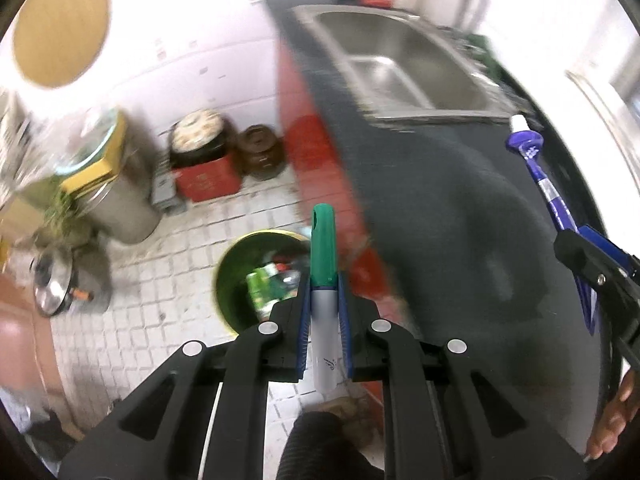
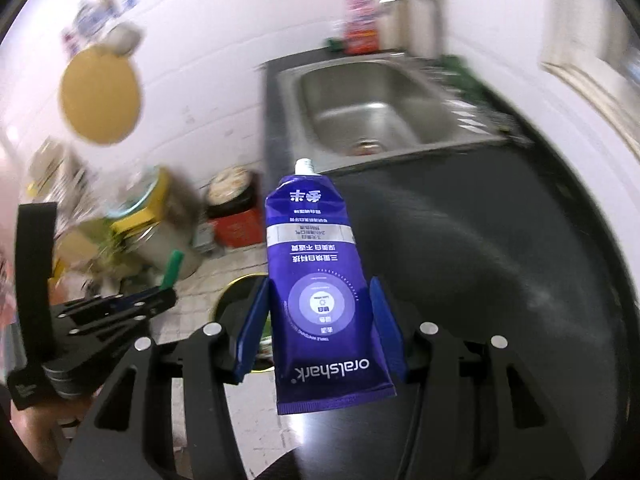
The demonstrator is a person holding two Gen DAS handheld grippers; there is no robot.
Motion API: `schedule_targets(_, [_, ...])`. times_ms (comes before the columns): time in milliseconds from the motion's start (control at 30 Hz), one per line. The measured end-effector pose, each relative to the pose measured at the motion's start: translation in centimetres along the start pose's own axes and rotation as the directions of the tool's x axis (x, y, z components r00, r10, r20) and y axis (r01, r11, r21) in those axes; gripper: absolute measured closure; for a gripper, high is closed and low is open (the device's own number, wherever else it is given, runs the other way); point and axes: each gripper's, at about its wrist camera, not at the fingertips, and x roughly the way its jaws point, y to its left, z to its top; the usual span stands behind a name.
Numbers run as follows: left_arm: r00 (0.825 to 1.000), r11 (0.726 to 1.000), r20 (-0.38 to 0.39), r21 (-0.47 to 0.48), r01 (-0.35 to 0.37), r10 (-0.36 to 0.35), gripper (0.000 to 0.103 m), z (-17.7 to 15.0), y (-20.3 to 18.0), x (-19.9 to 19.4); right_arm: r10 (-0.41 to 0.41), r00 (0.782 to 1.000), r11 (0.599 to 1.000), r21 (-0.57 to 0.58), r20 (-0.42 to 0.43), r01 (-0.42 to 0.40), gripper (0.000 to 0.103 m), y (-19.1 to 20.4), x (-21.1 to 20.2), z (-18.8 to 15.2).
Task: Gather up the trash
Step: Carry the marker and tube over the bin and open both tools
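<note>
Green-capped grey marker pen (image 1: pixel 323 280): clamped in my left gripper (image 1: pixel 324 292).
Blue toothpaste tube (image 2: pixel 316 280): clamped in my right gripper (image 2: pixel 320 312).
Round green bin (image 1: pixel 240 256): below, on the tiled floor.

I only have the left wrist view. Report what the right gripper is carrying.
Observer: The right gripper is shut on a blue toothpaste tube printed "oralshark".
Operator: Describe the grip.
Observer: The pads press on the tube's two side edges, so its printed flat face is turned to the camera.
Operator: Check the sink bottom for me.
Observer: In the sink only the round drain shows at the bottom of the basin.
</note>
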Motion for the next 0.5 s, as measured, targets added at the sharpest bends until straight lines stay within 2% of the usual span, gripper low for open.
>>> schedule_targets(133, [0.999, 0.997, -0.042, -0.069, -0.028, 0.025, 0.091, -0.5, 4.2, 2.5, 0.034, 0.998, 0.995, -0.087, -0.052, -0.039, 0.053, 4.9, 3.7, 0.3])
schedule_targets(167, [0.998, 0.996, -0.053, -0.082, -0.03, 0.026, 0.091, -0.8, 4.7, 3.0, 0.041, 0.997, 0.994, -0.097, -0.066, -0.048, 0.093, 5.4, 4.4, 0.1])
schedule_targets(400, [0.991, 0.987, -0.135, -0.158, -0.024, 0.002, 0.091, -2.0, 8.5, 9.0, 0.05, 0.976, 0.987, -0.138, -0.21, -0.08, 0.098, 9.3, 11.7, -0.2])
schedule_targets(500, [0.988, 0.984, -0.156, -0.175, -0.018, -0.01, 0.09, -1.6, 10.1, 11.3, 0.07, 0.972, 0.986, -0.13, -0.223, -0.101, 0.098, 10.4, 14.1, 0.9])
